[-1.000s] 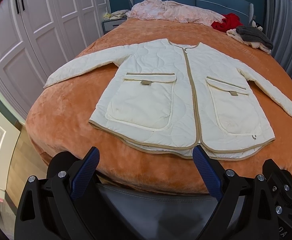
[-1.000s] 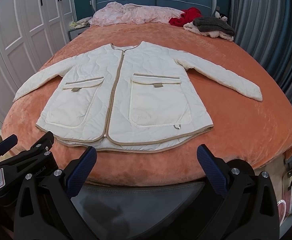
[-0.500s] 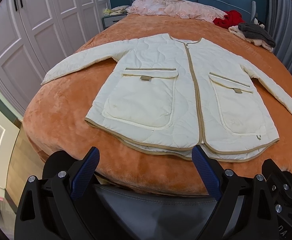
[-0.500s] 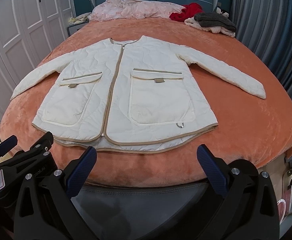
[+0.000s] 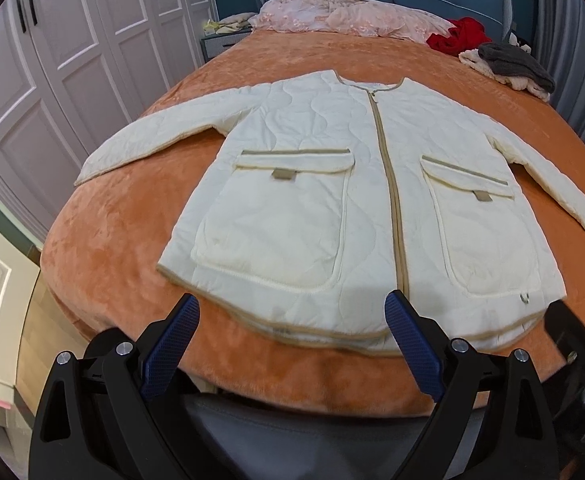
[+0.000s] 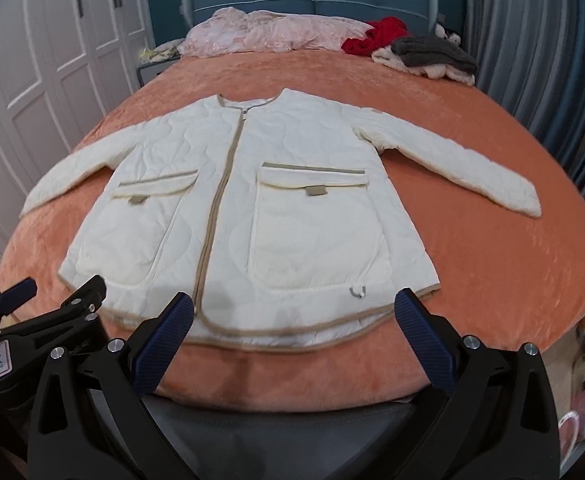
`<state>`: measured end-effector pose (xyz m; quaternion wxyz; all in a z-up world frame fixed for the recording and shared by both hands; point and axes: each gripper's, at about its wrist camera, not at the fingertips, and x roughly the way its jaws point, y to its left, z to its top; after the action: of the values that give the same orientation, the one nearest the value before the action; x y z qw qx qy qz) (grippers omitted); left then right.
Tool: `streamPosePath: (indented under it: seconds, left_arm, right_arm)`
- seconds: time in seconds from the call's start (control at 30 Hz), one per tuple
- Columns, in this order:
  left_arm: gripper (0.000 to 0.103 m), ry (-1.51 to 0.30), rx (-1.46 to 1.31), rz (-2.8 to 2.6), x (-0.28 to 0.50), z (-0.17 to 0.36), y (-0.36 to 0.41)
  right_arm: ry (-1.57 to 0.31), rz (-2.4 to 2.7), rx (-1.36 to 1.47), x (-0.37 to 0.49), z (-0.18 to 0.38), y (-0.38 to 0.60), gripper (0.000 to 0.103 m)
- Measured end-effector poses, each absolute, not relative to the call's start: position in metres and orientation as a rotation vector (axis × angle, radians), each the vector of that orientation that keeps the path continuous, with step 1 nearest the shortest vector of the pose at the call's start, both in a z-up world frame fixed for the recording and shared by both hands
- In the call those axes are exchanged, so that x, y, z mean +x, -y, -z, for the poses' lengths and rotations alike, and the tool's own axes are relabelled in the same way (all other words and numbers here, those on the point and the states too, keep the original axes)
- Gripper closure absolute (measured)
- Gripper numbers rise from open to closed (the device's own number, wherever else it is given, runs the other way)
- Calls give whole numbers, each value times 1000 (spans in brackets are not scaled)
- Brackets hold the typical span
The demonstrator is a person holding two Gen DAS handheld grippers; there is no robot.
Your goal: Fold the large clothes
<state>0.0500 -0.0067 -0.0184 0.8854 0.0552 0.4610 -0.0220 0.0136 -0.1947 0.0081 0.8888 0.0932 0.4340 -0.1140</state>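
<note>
On the bed [image 5: 104, 240], one jacket [image 5: 356, 216] is laid flat.
Two sleeves are spread out, two pockets face up, zip closed. Left gripper [image 5: 292, 320] and right gripper [image 6: 294, 312] are held near its hem, jaws spread, nothing gripped.

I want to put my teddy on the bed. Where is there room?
Bare orange blanket lies right of the white jacket, below its sleeve, and between collar and pink bedding. The headboard end is crowded with clothes piles.
</note>
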Motion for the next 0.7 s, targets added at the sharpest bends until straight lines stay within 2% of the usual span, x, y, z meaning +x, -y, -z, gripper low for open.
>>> streamPosePath:
  seconds: [0.13, 0.3, 0.5, 0.7]
  left_arm:
    - [12, -931, 138, 33, 65, 18, 15]
    - [12, -918, 114, 17, 94, 22, 20]
    - [12, -907, 85, 4, 129, 28, 27]
    - [12, -950, 106, 7, 163, 44, 35]
  right_arm:
    - [-884, 312, 253, 27, -3, 235, 5]
    - [-773, 434, 351, 40, 4, 320, 5]
    - [-762, 548, 682, 57, 51, 471, 5]
    - [-646, 781, 778, 59, 84, 583, 5]
